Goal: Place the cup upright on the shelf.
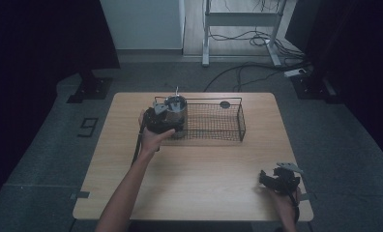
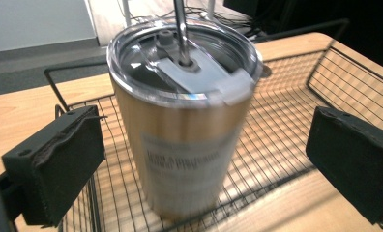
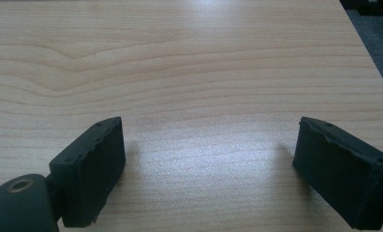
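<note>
Dim surroundings and a cable-strewn floor frame your wooden desk [image 1: 194, 169], which carries a black wire basket [image 1: 213, 122] toward its far side. Inside the basket's left end stands a steel tumbler [image 2: 182, 121], upright, with a clear lid and a metal straw [image 2: 180, 29] rising through it. Your left hand-held gripper [image 1: 161, 119] sits at that end of the basket with its jaws spread wide, one pad on either side of the tumbler and neither touching it; this placement reads as lining up for a side grasp on the body, below the lid, so the straw is left undisturbed. The tumbler looks slightly blurred, so contact cannot be ruled out entirely. Your right hand-held gripper [image 1: 276, 180] rests low near the desk's near right corner, jaws wide and empty over bare wood, evidently parked clear of the basket.
</note>
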The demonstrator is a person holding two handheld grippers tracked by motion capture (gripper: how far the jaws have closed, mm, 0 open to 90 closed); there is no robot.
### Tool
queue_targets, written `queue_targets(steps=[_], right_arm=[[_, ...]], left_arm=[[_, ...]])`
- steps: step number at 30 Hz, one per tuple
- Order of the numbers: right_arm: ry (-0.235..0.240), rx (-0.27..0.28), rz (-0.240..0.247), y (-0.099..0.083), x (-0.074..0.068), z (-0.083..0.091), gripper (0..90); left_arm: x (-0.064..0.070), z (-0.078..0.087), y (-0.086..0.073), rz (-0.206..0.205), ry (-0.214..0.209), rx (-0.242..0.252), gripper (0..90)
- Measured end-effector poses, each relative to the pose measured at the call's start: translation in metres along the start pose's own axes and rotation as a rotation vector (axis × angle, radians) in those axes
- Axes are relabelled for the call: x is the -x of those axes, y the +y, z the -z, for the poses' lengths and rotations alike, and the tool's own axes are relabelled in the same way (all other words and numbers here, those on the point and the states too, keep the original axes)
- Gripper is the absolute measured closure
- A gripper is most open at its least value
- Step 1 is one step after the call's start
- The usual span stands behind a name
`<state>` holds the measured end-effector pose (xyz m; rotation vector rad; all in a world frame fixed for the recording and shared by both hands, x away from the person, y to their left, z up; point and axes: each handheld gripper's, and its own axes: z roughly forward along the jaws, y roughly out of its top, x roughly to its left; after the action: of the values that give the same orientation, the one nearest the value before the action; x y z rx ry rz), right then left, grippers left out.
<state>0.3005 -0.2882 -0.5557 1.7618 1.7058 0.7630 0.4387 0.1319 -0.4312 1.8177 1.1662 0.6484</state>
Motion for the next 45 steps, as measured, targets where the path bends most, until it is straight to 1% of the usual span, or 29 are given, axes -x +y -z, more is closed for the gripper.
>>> queue_targets(steps=[5,12,14,17,22,24,26,30,35,40,45], right_arm=[[0.001,0.002,0.003,0.0,0.0,0.0,10.9],[0.0,-0.001,-0.003,0.0,0.0,0.0,10.9],[0.0,-0.001,-0.003,0.0,0.0,0.0,10.9],[0.001,-0.001,-0.002,0.0,0.0,0.0,10.9],[0.003,-0.001,-0.001,0.0,0.0,0.0,10.9],[0.004,0.0,0.0,0.0,0.0,0.0,10.9],[0.003,-0.001,0.0,0.0,0.0,0.0,10.9],[0.003,-0.001,0.0,0.0,0.0,0.0,10.9],[0.003,-0.001,0.0,0.0,0.0,0.0,10.9],[0.003,-0.001,0.0,0.0,0.0,0.0,10.9],[0.003,-0.001,0.001,0.0,0.0,0.0,10.9]], left_arm=[[-0.001,0.015,-0.009,0.006,-0.033,-0.01,0.7],[0.001,0.036,-0.025,-0.014,-0.071,-0.008,1.2],[0.002,0.043,-0.031,-0.021,-0.078,-0.011,1.3],[0.003,0.051,-0.042,-0.016,-0.093,-0.017,1.9],[0.003,0.06,-0.062,-0.031,-0.111,-0.049,3.2],[0.003,0.064,-0.07,-0.031,-0.104,-0.061,3.3],[0.001,0.067,-0.077,-0.026,-0.107,-0.069,3.7],[-0.002,0.076,-0.09,-0.022,-0.102,-0.075,3.7],[-0.005,0.083,-0.107,-0.004,-0.106,-0.098,4.0],[-0.009,0.088,-0.122,0.027,-0.107,-0.102,4.2],[-0.011,0.088,-0.132,0.042,-0.106,-0.112,4.5]])
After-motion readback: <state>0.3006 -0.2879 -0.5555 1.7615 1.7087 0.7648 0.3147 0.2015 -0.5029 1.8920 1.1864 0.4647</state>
